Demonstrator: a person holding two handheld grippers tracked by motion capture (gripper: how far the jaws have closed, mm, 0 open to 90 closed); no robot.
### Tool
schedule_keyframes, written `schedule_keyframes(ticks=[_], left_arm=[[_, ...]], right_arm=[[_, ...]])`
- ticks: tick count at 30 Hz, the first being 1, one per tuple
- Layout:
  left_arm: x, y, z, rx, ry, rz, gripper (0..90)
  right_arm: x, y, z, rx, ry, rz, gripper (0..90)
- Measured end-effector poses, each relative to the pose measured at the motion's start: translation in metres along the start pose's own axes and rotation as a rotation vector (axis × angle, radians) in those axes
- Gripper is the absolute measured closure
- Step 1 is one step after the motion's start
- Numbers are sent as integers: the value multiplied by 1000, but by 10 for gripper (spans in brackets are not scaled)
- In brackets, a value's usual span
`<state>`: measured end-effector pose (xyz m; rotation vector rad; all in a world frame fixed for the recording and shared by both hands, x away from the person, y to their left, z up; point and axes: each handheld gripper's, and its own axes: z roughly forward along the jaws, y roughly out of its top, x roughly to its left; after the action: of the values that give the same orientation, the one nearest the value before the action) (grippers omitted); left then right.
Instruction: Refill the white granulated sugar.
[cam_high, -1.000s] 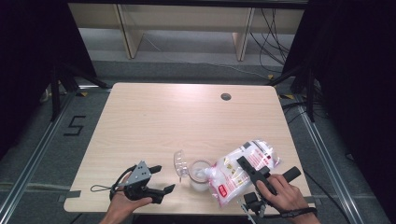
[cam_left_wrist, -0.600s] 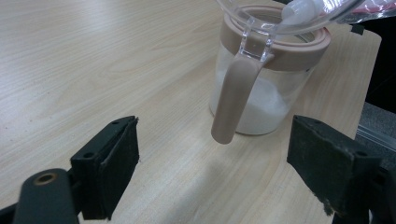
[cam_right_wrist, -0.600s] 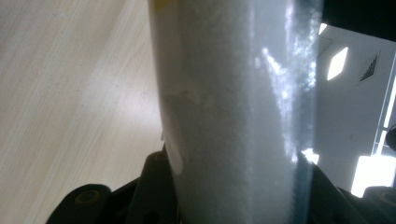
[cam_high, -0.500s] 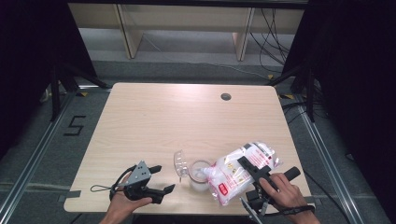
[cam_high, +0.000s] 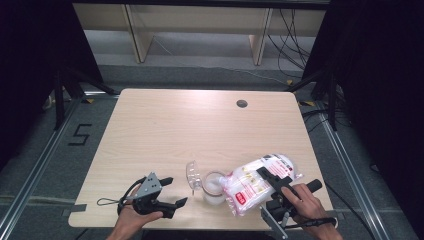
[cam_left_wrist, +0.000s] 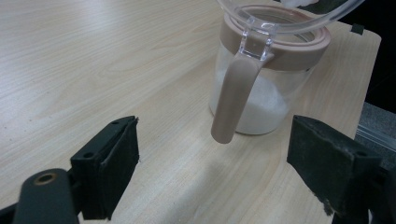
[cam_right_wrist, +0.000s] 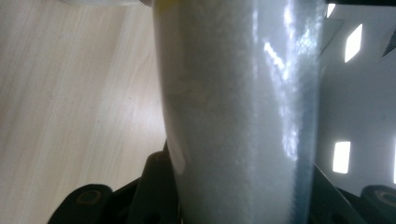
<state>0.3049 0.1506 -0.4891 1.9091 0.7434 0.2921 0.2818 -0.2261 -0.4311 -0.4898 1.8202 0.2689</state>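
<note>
Clear jar (cam_high: 214, 187) took powder from bag (cam_high: 252, 182), clamped by right gripper (cam_high: 272, 181); left gripper (cam_high: 170, 192) jaws apart, near-left.

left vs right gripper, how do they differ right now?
The left gripper is open and holds nothing; the right gripper is shut on the plastic bag. The left one sits low beside the jar; the right one tilts the bag over the jar's mouth. Both are hand-held at the table's near edge.
</note>
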Motion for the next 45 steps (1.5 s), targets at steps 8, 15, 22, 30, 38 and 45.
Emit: schedule_keyframes(ticks=[8,15,22,30,38,45], left_arm=[[0,0,-1,-1,3,-4,162],[0,0,-1,0,5,0,162],[1,1,-1,-3,-2,-2,167],[0,1,-1,-5,-1,-1,167],[0,1,-1,-5,-1,1,167],[1,1,-1,-4,1,-1,167]], right_arm=[[-3,-6,2,-8,10,114,724],[-1,-15,5,-46,29,270,731],[0,-23,8,-52,47,348,741],[10,-29,14,-76,105,611,745],[14,-41,21,-134,104,783,750],[19,-48,29,-166,123,923,752]])
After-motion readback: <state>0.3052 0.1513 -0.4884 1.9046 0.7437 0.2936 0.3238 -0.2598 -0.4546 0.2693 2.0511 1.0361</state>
